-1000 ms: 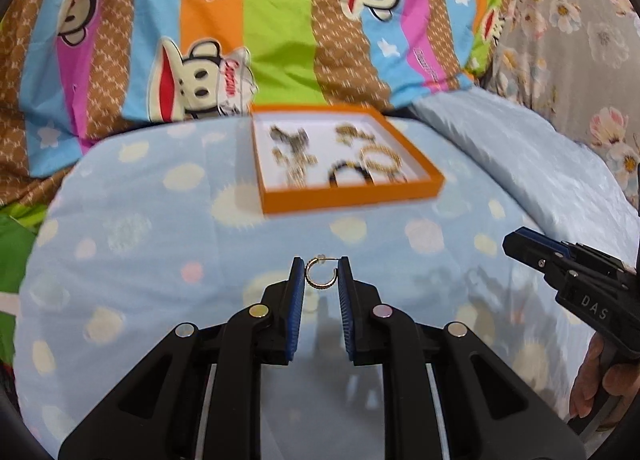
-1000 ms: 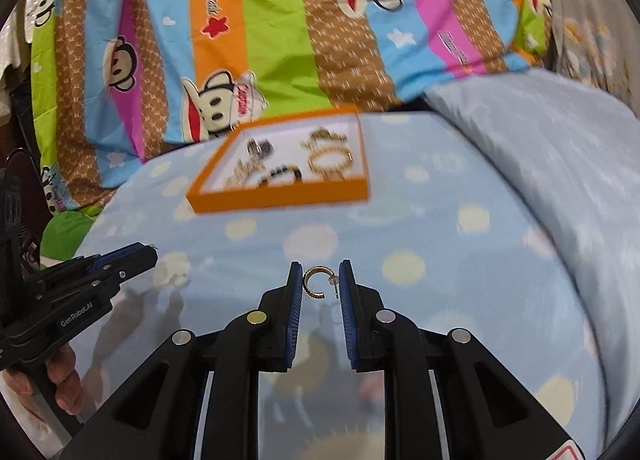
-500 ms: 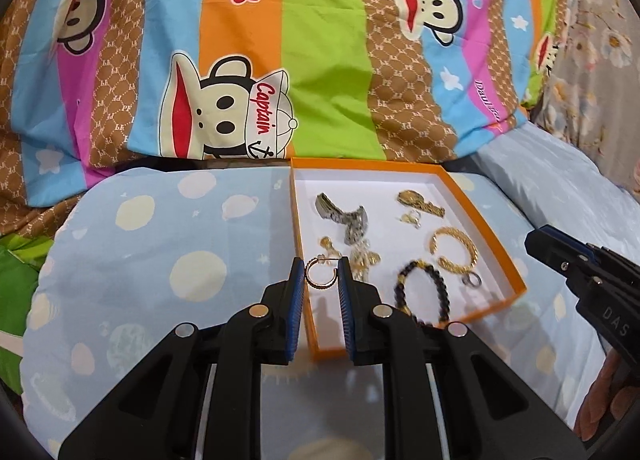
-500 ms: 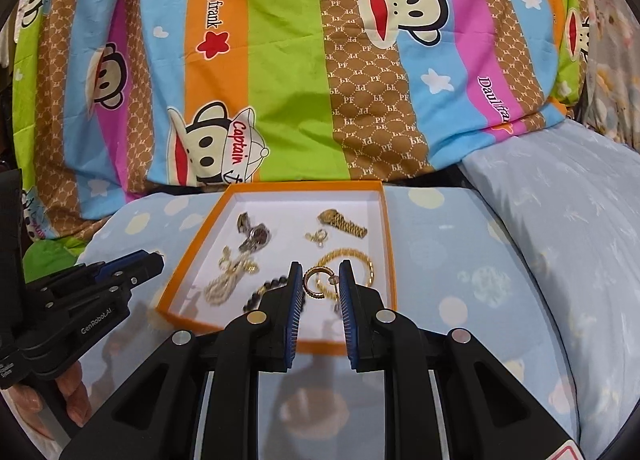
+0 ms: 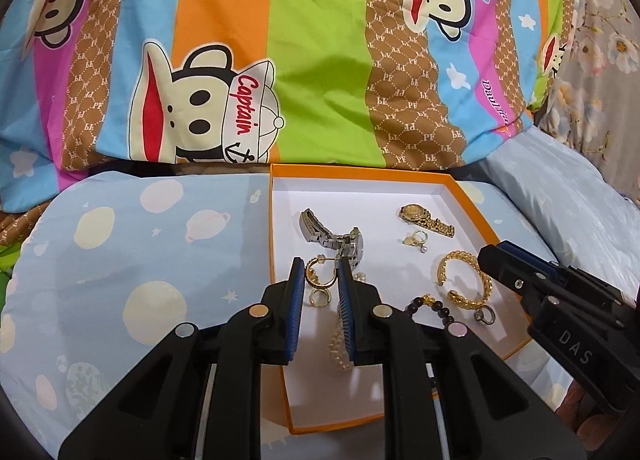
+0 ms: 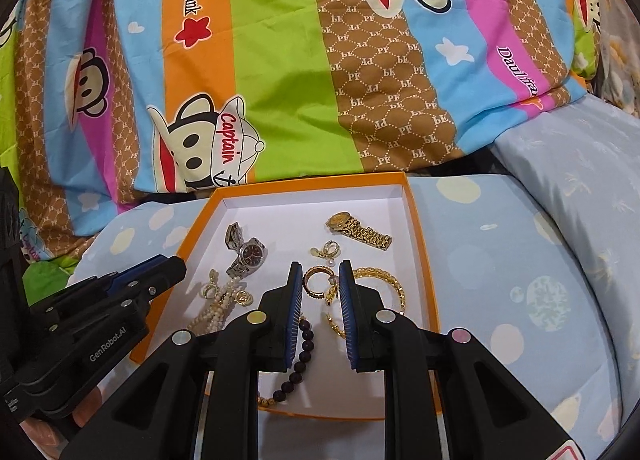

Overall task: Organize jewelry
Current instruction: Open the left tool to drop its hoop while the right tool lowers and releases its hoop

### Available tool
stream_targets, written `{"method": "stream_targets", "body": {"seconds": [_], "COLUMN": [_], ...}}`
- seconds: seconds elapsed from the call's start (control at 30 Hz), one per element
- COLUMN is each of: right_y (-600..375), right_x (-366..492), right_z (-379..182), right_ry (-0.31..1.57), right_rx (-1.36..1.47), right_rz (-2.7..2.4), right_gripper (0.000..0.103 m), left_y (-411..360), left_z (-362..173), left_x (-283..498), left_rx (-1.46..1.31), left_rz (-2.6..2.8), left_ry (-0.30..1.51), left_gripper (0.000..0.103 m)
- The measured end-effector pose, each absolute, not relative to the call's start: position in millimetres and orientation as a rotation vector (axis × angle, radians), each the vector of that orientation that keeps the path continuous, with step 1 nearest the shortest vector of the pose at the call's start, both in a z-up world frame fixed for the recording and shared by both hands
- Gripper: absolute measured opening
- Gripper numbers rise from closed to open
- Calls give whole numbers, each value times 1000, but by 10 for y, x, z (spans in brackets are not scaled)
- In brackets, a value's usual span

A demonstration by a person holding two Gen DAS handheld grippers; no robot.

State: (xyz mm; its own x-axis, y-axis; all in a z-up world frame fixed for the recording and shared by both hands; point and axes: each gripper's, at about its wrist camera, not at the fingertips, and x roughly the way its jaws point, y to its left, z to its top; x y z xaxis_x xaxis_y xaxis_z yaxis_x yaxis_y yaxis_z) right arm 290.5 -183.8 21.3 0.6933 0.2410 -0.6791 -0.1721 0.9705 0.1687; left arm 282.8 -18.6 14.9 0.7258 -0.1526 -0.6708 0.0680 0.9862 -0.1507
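An orange box with a white floor (image 5: pixel 472 204) (image 6: pixel 420 228) lies on the light blue pillow. It holds a silver watch (image 5: pixel 332 236) (image 6: pixel 246 252), a gold watch (image 5: pixel 426 218) (image 6: pixel 358 232), a gold chain bracelet (image 5: pixel 466 280) (image 6: pixel 394 284), a dark bead bracelet (image 6: pixel 300 356), a pearl strand (image 6: pixel 216 310) and small earrings (image 5: pixel 418 240). My left gripper (image 5: pixel 320 272) is shut on a gold hoop earring (image 5: pixel 318 278) over the box's left part. My right gripper (image 6: pixel 320 278) is shut on a matching gold hoop earring (image 6: pixel 316 282) over the box's middle.
A bright striped cartoon-monkey blanket (image 5: pixel 320 60) (image 6: pixel 320 60) rises behind the box. A pale blue pillow (image 6: pixel 580 188) lies to the right. The right gripper shows in the left wrist view (image 5: pixel 560 300), the left gripper in the right wrist view (image 6: pixel 100 312).
Both grippers, each still holding its hoop earring, moved forward from over the bare pillow to above the box, now lower and closer to its floor.
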Motion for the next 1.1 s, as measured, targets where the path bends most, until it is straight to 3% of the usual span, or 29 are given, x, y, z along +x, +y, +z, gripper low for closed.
{"method": "stream_targets", "body": {"seconds": [1.1], "right_y": [-1739], "right_x": [2960], "right_z": [125], "right_ry": [770], "right_rx": [44], "right_rz": [238], "right_gripper": [17], "left_y": [-255], "left_z": [81], "left_x": [2863], "left_rx": [-78], "left_rz": [-126], "left_ry": [734], "left_gripper": [16]}}
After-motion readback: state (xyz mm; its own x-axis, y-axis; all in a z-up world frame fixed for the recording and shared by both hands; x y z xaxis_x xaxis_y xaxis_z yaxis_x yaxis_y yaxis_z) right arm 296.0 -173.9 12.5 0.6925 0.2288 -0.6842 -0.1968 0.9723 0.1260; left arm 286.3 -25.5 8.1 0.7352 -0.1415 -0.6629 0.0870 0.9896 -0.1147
